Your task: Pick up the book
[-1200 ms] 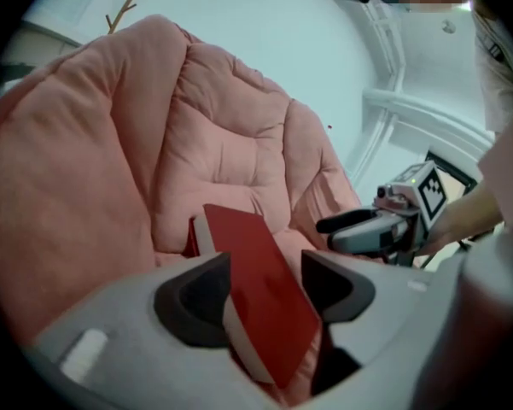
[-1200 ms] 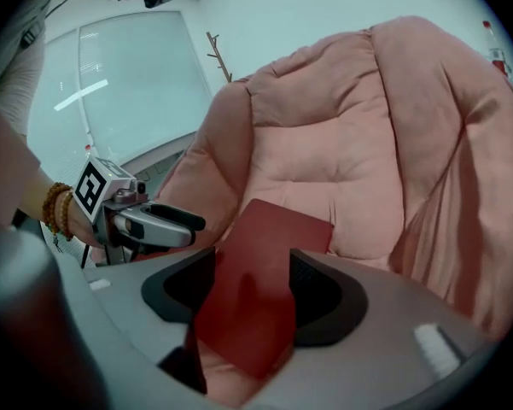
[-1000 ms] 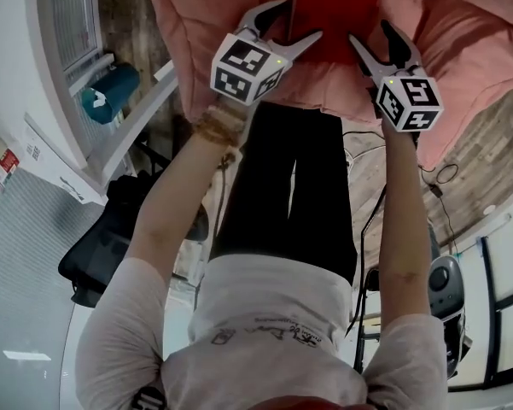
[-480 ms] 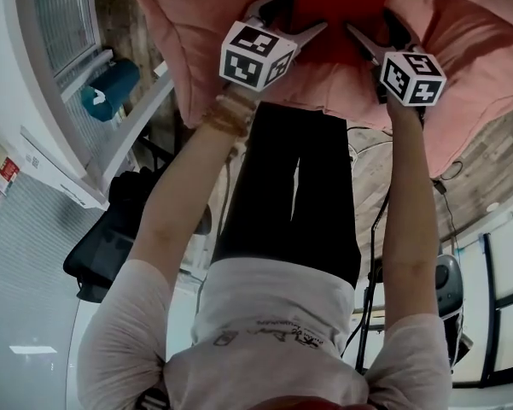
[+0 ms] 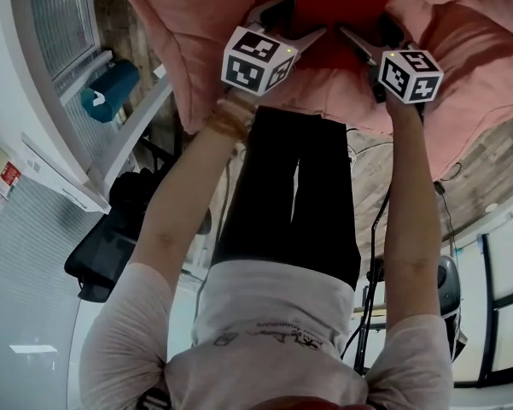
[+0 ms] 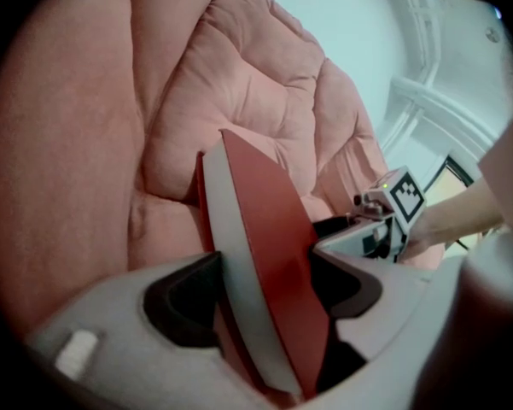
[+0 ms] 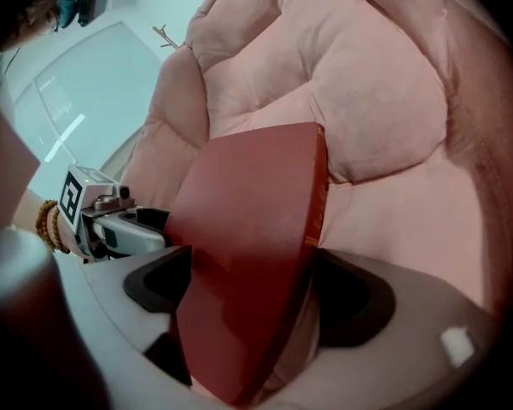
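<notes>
A red book (image 5: 337, 2) with a pale page edge stands tilted on a pink padded cushion (image 5: 196, 32). My left gripper (image 5: 292, 20) straddles its left near corner, and my right gripper (image 5: 367, 34) straddles its right near corner. In the left gripper view the book (image 6: 269, 220) runs between the dark pads of the left gripper (image 6: 269, 289), whose jaws are closing slightly but stand wide. In the right gripper view the book (image 7: 247, 203) fills the gap of the right gripper (image 7: 252, 293), whose jaws are opening. I see no firm pinch on either side.
The pink cushion (image 6: 239, 84) rises in thick folds behind and around the book. The person's black trouser legs (image 5: 290, 186) stand just before it. A white shelf with a teal object (image 5: 107, 92) lies at the left. Cables (image 5: 444, 173) trail over the wooden floor at the right.
Both grippers have moved in toward the book and down onto the cushion. Their jaws have spread and now sit on either side of the book's near edge.
</notes>
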Motion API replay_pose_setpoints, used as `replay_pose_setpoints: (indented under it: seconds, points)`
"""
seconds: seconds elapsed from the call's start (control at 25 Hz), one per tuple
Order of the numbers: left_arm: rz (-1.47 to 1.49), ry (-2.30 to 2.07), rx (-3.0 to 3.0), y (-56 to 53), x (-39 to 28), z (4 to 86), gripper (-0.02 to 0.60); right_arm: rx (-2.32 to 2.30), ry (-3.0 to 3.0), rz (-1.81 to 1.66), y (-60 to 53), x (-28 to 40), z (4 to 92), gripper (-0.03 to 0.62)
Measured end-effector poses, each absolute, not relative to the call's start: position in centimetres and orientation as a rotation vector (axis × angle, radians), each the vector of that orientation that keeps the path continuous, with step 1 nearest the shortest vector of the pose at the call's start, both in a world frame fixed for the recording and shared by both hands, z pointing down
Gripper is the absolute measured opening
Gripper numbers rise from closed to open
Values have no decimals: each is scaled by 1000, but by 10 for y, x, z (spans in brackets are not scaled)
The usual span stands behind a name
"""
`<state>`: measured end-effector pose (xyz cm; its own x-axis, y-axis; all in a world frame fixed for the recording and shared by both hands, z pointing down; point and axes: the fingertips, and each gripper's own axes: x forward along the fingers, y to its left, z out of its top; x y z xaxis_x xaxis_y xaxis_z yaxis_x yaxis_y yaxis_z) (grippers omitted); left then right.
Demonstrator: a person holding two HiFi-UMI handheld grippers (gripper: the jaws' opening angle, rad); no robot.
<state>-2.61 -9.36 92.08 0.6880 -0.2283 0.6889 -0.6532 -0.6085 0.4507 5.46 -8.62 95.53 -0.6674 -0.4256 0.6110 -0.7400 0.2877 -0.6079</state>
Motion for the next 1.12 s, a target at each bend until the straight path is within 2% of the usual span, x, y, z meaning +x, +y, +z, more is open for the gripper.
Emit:
replay_pose_setpoints:
  seconds: [0.44,1.12]
  points:
    - [716,-716,2184,-88,-23,906,333,1192,-2193,1261,-81,59,926,419]
    - [628,-779,2209,-76,-17,860,334,1332,-2139,1242,-61,64,873,434]
